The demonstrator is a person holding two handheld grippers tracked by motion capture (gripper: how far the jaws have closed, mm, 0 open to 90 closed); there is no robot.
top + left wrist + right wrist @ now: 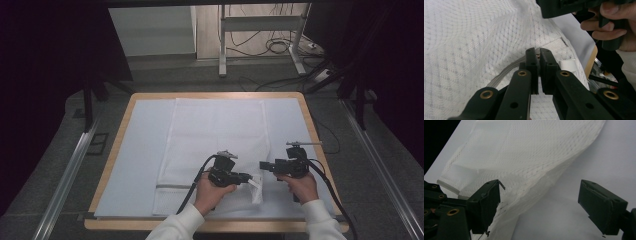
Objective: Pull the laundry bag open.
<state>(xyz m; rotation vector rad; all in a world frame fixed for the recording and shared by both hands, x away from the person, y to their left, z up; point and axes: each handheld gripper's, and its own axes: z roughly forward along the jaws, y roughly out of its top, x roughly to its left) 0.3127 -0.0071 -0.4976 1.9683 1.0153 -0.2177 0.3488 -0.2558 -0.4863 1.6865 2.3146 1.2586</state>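
L tongs [539, 53] clamped on zipper end of white mesh laundry bag [215, 135], lying flat mid pale-blue tabletop [140, 145], near front edge. R tongs [539, 205] wide apart, just beside bag's corner.

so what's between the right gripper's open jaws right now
In the right gripper view, the right gripper stands open over the bare pale table cover; the white mesh bag edge lies just inside its left jaw.
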